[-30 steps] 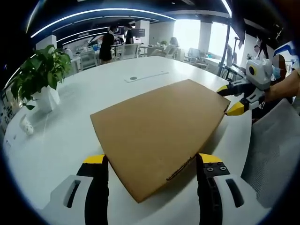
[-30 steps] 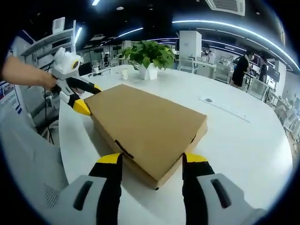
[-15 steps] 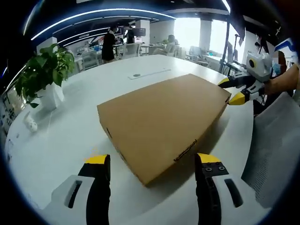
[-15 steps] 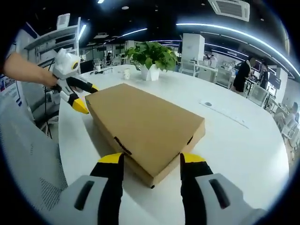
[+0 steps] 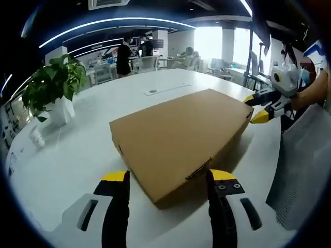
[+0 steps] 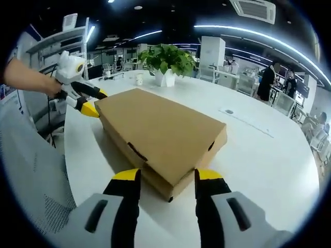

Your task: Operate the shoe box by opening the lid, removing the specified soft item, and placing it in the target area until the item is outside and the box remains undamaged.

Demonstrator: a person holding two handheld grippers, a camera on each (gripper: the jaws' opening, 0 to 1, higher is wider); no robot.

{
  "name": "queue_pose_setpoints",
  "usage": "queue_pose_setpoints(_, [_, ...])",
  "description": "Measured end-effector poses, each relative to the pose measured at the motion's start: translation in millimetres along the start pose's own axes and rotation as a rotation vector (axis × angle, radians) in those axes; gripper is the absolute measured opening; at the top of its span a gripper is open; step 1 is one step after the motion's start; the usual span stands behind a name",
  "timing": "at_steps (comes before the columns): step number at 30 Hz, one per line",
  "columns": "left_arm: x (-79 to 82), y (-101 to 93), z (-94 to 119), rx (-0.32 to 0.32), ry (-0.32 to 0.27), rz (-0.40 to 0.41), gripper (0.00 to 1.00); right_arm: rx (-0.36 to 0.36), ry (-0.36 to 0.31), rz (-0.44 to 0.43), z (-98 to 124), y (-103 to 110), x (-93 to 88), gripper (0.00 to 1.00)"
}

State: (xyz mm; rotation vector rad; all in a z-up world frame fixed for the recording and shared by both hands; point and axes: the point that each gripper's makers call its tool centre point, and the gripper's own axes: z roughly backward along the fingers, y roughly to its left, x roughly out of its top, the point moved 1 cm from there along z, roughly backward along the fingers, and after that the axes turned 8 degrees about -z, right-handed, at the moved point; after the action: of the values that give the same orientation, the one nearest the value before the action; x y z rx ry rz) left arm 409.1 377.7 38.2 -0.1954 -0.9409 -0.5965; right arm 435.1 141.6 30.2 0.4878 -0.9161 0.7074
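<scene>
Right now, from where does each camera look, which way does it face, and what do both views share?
Left gripper view: rides on the left gripper, facing one corner of the shoe box; the right gripper and a forearm show at right.
Right gripper view: rides on the right gripper, facing the opposite corner; the left gripper and a forearm show at left.
Shared: the closed box, white table, potted plant.

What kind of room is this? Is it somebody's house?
Probably not a house; it looks like a big open office. The cardboard shoe box sits on a large white meeting table, a potted plant stands at its far side, and desks with people fill the background under long ceiling lights.
</scene>
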Motion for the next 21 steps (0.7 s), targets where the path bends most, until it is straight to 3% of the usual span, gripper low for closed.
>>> queue_pose_setpoints(21, [2.8,0.7,3.3,0.024,-0.018,0.032,0.57,-0.01,-0.017,-0.038,3.7,-0.6,4.5,0.35])
